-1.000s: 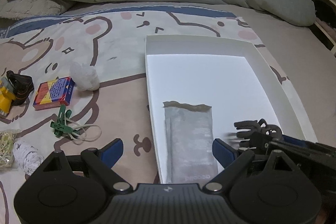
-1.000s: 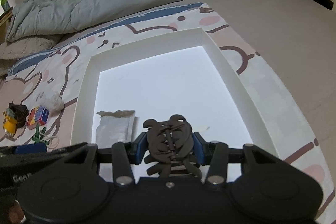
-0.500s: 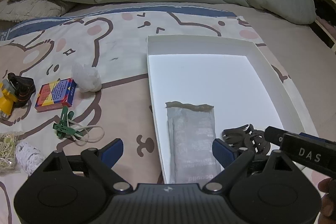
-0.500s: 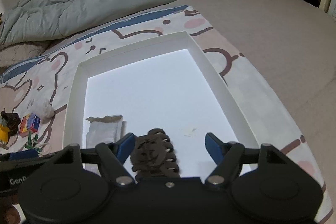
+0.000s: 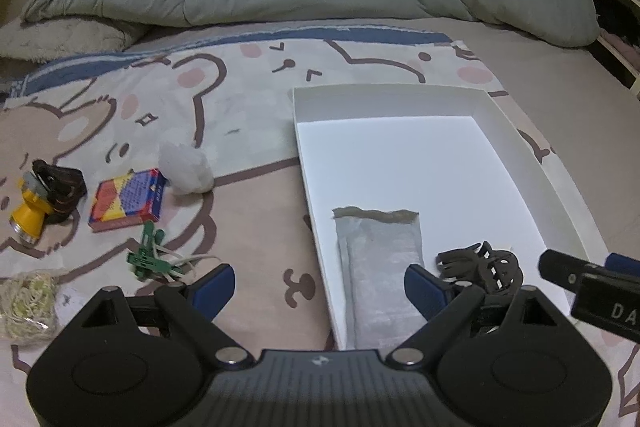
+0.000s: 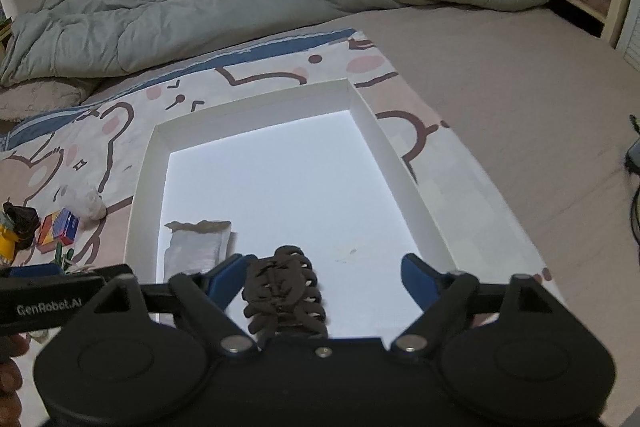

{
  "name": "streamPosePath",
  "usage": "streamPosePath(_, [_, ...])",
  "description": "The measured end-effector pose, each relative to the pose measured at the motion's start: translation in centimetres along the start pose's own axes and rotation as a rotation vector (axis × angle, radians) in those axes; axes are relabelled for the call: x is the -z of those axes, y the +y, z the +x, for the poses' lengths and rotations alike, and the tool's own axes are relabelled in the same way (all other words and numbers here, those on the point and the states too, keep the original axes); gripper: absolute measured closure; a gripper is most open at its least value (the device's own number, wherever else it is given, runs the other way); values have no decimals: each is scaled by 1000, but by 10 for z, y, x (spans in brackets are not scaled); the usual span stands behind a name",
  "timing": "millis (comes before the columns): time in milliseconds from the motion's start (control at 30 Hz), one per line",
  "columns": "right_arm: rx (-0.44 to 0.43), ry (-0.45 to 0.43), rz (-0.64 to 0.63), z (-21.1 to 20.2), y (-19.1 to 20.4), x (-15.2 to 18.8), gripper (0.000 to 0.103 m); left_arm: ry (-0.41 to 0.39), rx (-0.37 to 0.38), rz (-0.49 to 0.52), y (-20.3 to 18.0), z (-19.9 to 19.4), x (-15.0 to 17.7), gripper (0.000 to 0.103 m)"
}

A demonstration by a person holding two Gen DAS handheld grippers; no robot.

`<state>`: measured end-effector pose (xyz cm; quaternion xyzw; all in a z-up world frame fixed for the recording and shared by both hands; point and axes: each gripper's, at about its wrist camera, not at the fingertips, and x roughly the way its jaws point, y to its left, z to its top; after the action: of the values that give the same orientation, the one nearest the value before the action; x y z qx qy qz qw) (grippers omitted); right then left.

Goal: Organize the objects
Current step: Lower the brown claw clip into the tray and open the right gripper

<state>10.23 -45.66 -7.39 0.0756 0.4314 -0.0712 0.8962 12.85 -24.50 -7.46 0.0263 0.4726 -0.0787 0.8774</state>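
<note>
We note the right gripper (image 6: 322, 273) with jaws spread wide; they have just been opening, and the brown hair claw (image 6: 285, 293) lies loose between them on the floor of the white tray (image 6: 362, 109), near edge, touching neither pad as far as we can tell. Left gripper (image 5: 320, 281) also spread, empty, poised over the tray's near-left rim.

Done, by our reading: two items in the tray, the claw and a grey pouch (image 5: 378, 259) just left of it.

Left, on the blanket left of the tray: card box (image 5: 126, 199), white wad (image 5: 186, 173), yellow torch (image 5: 30, 213) with a dark strap, green clip (image 5: 146, 257), and a pale tangle of bands (image 5: 26, 297) nearest. Roughly a third done, we judge.
</note>
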Motion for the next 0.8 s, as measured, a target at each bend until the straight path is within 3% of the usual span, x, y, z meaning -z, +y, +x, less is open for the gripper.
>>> streamPosePath(467, [62,-53,-13,-24,-1,5,0,-36,0,29,14,-17,1,1])
streamPosePath(800, [82,-57,-12,-31,-7,7,0,-46,-1,42,24,-24,4,0])
